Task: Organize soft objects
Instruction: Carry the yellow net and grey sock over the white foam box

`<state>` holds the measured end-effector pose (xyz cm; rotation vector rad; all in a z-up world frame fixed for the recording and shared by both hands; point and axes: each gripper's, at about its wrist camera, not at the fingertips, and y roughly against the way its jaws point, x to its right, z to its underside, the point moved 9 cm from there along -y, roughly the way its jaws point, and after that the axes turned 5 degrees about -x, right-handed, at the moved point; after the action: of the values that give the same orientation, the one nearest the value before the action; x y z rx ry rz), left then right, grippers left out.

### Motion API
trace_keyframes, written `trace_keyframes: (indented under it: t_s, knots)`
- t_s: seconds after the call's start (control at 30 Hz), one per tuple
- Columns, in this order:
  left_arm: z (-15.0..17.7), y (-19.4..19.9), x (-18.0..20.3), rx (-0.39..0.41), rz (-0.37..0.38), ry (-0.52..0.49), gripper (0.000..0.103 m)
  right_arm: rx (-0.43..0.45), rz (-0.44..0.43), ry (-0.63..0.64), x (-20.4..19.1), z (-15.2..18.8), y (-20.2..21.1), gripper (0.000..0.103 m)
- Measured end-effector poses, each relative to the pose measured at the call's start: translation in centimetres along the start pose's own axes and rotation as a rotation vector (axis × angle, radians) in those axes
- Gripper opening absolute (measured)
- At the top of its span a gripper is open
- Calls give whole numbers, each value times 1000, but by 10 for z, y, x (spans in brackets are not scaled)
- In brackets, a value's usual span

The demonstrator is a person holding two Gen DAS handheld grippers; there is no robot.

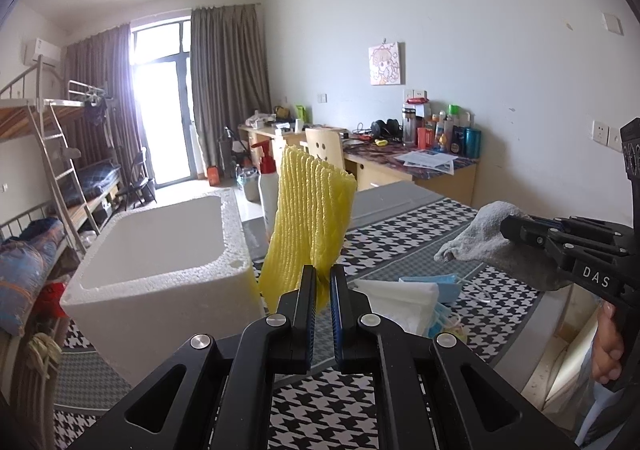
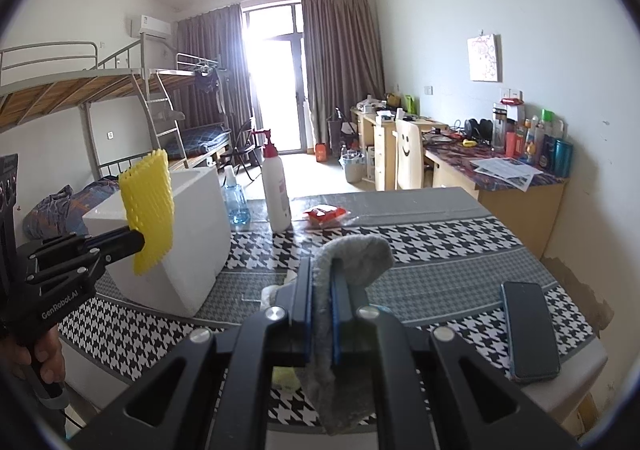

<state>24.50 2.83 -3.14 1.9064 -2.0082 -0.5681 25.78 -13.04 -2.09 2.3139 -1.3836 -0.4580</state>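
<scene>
Left hand-held gripper (image 1: pixel 322 282): jaws clenched on the lower edge of a yellow foam net sleeve (image 1: pixel 310 217), which stands upright above the tabletop (image 1: pixel 400 250), just beside the near right corner of the foam box. Right hand-held gripper (image 2: pixel 322 282): jaws clenched on a grey sock (image 2: pixel 352 254), its free end curling over the right finger, the rest hanging down between the fingers; the sock is lifted clear of the tabletop. White foam box (image 1: pixel 160 250): open-topped, on the left part of the tabletop; its inside is only partly in view and looks bare. Tabletop: covered with a black-and-white houndstooth cloth with grey bands. Folded white cloth (image 1: pixel 394 302): lying on the tabletop just right of the left gripper, touching a small heap of blue face masks (image 1: pixel 432 290) with white ear loops. White pump bottle (image 2: pixel 276 189) with red top: upright at the far edge, right of the box. Blue-tinted bottle (image 2: pixel 236 197): behind the box, whether on the tabletop or beyond it cannot be told. Red packet (image 2: pixel 325 215): flat, near the pump bottle. Dark phone (image 2: pixel 530 330): lying flat near the right edge. A hand (image 1: pixel 608 346): on the right gripper's handle. Background: bunk bed (image 2: pixel 120 89), curtained balcony door, cluttered desk (image 2: pixel 512 173) along the right wall
</scene>
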Motion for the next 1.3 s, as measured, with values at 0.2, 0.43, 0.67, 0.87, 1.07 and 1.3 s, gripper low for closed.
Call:
trace_keyframes:
  t_s: [0.2, 0.43, 0.67, 0.87, 1.07, 1.3]
  knots:
    - [-6, -3, -8, 10, -12, 6, 7, 13, -19, 17, -8, -12, -6, 10]
    - [-17, -6, -18, 23, -35, 19, 7, 32, -40, 38, -17, -27, -11, 10]
    - [-26, -10, -31, 32, -59, 38, 8, 37, -55, 43, -25, -38, -20, 10]
    - [-31, -16, -38, 31, -72, 50, 7, 39, -71, 53, -33, -47, -27, 10]
    - [-33, -16, -43, 38, -70, 60, 7, 37, -95, 66, -45, -54, -31, 10]
    - [-42, -6, -44, 70, -55, 63, 6, 48, -107, 79, -54, -62, -31, 10]
